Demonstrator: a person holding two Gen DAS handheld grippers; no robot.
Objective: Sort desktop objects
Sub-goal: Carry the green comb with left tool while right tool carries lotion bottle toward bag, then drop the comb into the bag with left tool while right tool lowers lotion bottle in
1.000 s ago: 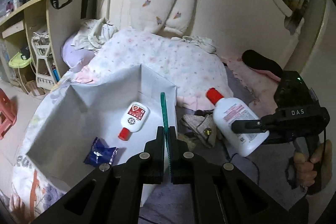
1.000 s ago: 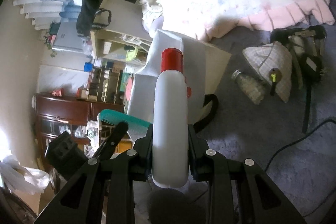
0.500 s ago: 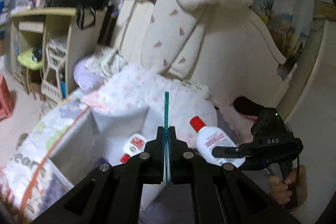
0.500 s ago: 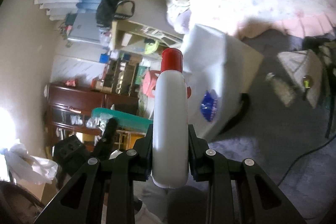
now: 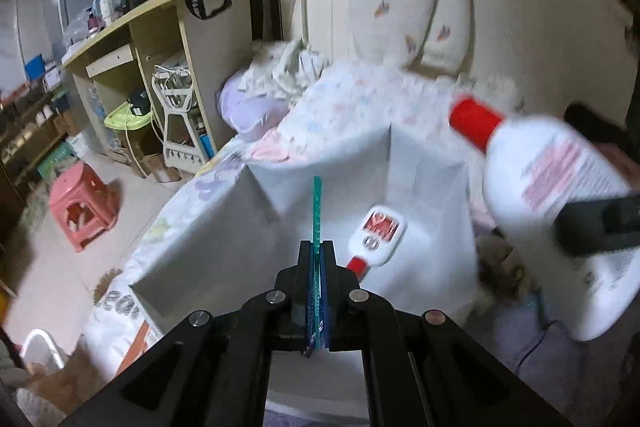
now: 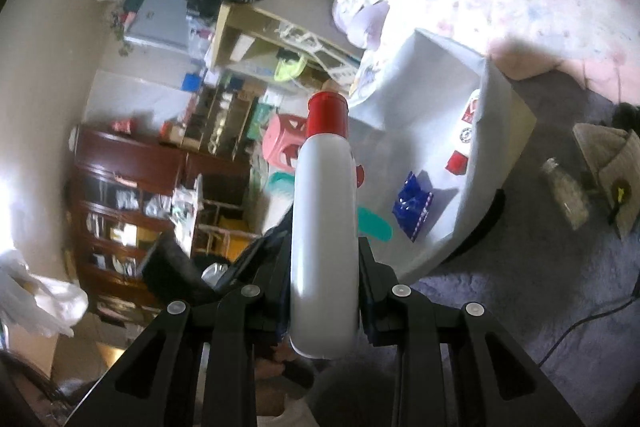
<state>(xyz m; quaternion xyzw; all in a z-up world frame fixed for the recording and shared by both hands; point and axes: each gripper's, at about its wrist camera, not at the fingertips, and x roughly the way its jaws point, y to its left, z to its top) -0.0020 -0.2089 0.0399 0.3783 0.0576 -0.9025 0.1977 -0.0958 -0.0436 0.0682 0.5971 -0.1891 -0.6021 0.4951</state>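
My left gripper (image 5: 317,247) is shut on a thin teal comb (image 5: 317,203), seen edge-on and pointing up over an open white box (image 5: 424,187). Inside the box lie a small white bottle with a red cap (image 5: 376,237) and a blue packet (image 6: 412,205). My right gripper (image 6: 324,247) is shut on a large white bottle with a red cap (image 6: 324,227). In the left wrist view this large bottle (image 5: 560,219) hangs blurred by the box's right side. The comb's teal end (image 6: 372,225) shows behind the large bottle, over the box (image 6: 420,99).
The box stands on purple-grey carpet (image 6: 520,287) beside a floral quilt (image 5: 360,99). A beige pouch (image 6: 608,171), a small glass jar (image 6: 566,195) and a cable (image 6: 580,323) lie right of it. A pink stool (image 5: 82,203) and a wooden shelf unit (image 5: 160,39) stand to the left.
My left gripper tilted up, then came back down over the box with the comb. The right gripper carried the large bottle closer, up to the box's right side.
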